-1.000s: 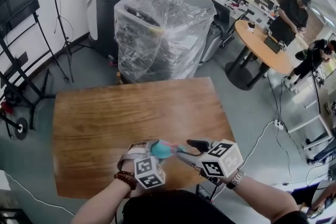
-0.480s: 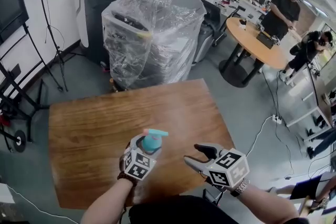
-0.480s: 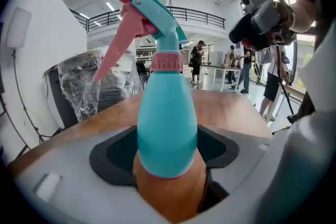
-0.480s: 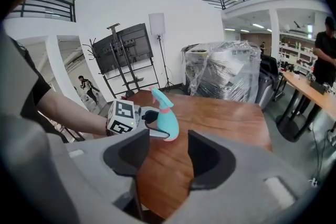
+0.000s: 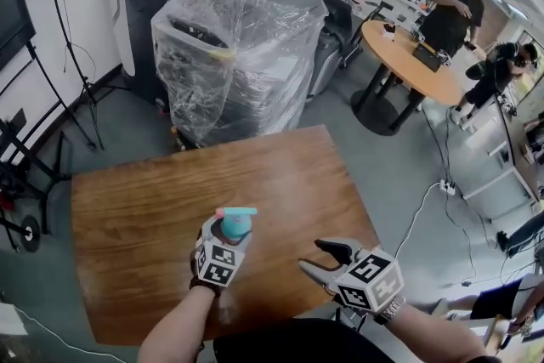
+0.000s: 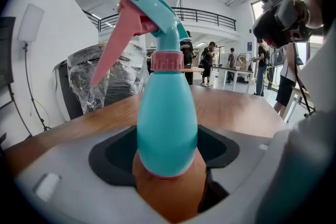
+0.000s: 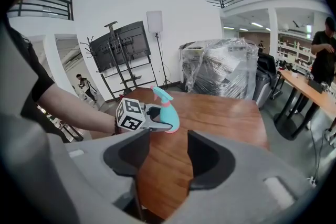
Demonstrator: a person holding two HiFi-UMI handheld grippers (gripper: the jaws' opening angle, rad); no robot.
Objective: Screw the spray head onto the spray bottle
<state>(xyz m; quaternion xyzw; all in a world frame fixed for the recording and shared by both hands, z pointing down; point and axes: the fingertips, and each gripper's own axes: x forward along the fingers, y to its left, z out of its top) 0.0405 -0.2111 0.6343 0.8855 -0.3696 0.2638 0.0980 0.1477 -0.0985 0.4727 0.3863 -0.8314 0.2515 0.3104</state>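
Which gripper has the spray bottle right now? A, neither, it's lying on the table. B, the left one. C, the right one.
B: the left gripper is shut on the body of the spray bottle, while the right gripper is open with only the table showing between its fingers.

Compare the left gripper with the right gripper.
The left gripper grips the spray bottle by its body; the right gripper holds nothing. The left gripper's jaws press on the bottle; the right gripper's stand apart, with only table seen between them. Both are over the table's near side.
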